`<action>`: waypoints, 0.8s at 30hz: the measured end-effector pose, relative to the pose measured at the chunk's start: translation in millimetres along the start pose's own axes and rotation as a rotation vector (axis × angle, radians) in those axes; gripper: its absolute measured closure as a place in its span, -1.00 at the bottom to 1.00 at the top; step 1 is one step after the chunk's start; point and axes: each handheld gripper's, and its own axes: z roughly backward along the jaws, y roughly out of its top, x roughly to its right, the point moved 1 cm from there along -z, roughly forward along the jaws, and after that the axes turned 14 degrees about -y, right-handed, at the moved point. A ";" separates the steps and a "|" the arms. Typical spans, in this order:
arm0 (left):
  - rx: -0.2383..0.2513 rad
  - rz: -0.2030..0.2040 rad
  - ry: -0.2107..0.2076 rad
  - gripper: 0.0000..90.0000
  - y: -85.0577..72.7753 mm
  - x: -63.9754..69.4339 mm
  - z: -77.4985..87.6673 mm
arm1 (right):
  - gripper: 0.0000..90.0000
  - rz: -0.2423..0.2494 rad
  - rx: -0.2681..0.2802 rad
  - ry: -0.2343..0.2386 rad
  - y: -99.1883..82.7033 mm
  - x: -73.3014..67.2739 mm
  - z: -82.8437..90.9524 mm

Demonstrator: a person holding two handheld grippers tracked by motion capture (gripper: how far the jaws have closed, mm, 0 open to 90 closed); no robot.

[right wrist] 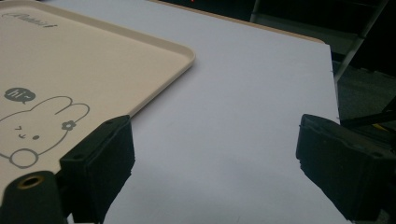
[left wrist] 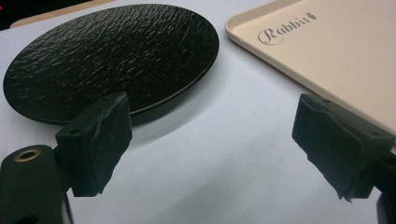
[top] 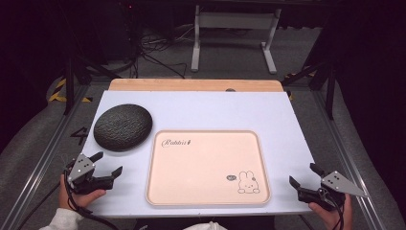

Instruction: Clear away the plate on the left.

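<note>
A round black textured plate [top: 123,126] lies on the white table at the left. Beside it to the right rests a beige tray [top: 208,165] with a rabbit drawing. My left gripper [top: 107,164] hovers near the table's front left corner, open and empty, its jaws pointing toward the plate [left wrist: 112,60] and the tray's corner [left wrist: 327,51]. Over at the front right edge my right gripper [top: 303,175] is open too, with nothing between its jaws. The tray's near corner [right wrist: 70,79] lies just to its left.
The white table top [top: 225,110] has a wooden strip along its far edge. Beyond it stand a metal frame [top: 234,28] and cables on the floor. The table's right edge [right wrist: 334,88] runs close to my right gripper.
</note>
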 end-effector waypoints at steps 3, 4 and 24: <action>0.000 -0.011 0.005 -0.69 0.9 0.8 0.2 | -0.73 0.007 -0.006 0.005 -1.2 -0.6 -0.5; 0.000 -0.011 0.005 -0.68 0.9 0.8 0.2 | -0.73 0.007 -0.006 0.005 -1.2 -0.6 -0.5; -0.199 -0.154 0.150 -0.49 9.3 -9.7 -16.7 | -0.73 0.009 -0.014 0.005 -1.7 -1.4 -0.9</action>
